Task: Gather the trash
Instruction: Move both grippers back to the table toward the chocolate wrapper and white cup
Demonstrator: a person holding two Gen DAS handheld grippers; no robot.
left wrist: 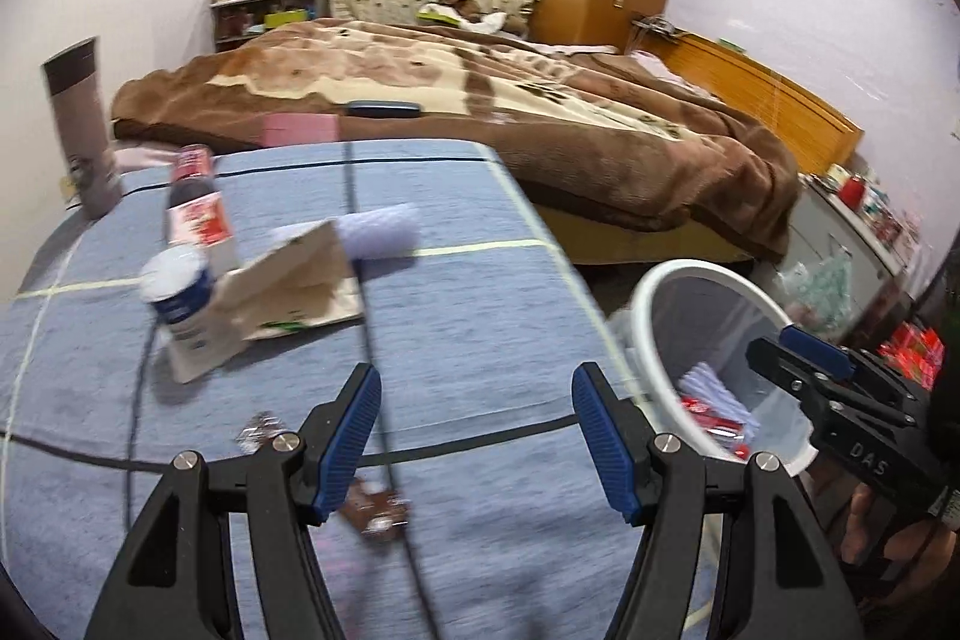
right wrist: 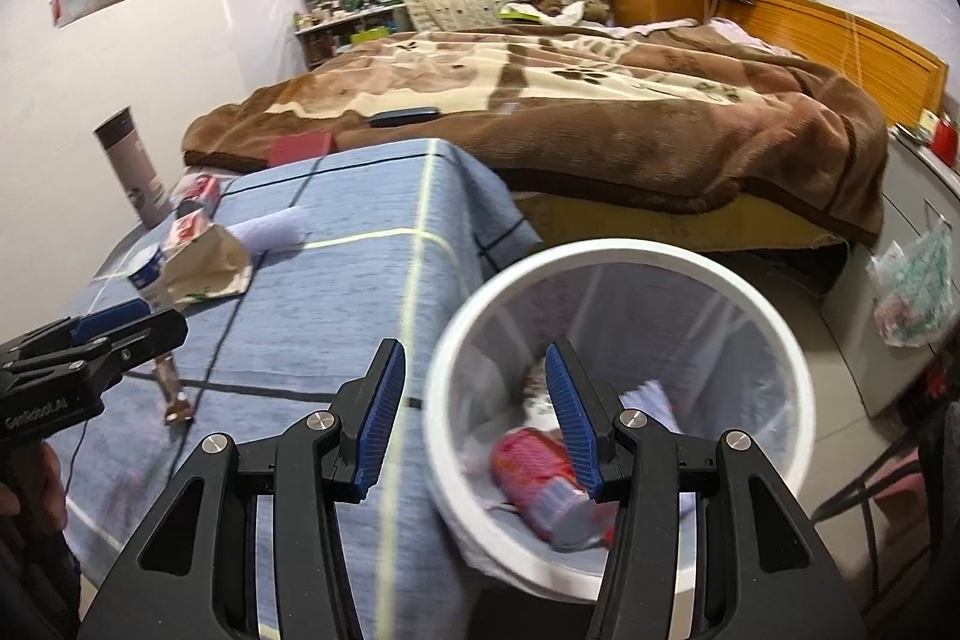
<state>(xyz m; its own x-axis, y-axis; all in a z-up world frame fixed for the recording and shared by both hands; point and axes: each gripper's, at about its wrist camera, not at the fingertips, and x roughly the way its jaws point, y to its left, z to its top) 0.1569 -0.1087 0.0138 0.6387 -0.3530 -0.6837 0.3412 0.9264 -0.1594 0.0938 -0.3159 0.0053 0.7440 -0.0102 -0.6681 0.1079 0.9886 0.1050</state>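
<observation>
Blue pads of the left gripper point(left wrist: 477, 436) stand apart with nothing between them, above the blue checked cloth point(left wrist: 456, 304). Brown wrappers point(left wrist: 375, 511) lie on the cloth just under its left finger, at 7 o'clock. A paper bag point(left wrist: 294, 274), a small white tub point(left wrist: 177, 295) and a red-label bottle point(left wrist: 195, 205) sit together at 10 o'clock. The right gripper point(right wrist: 474, 415) is open and empty too, over the rim of the white bin point(right wrist: 774, 322). A pink packet point(right wrist: 540, 466) lies inside the bin, at 5 o'clock.
</observation>
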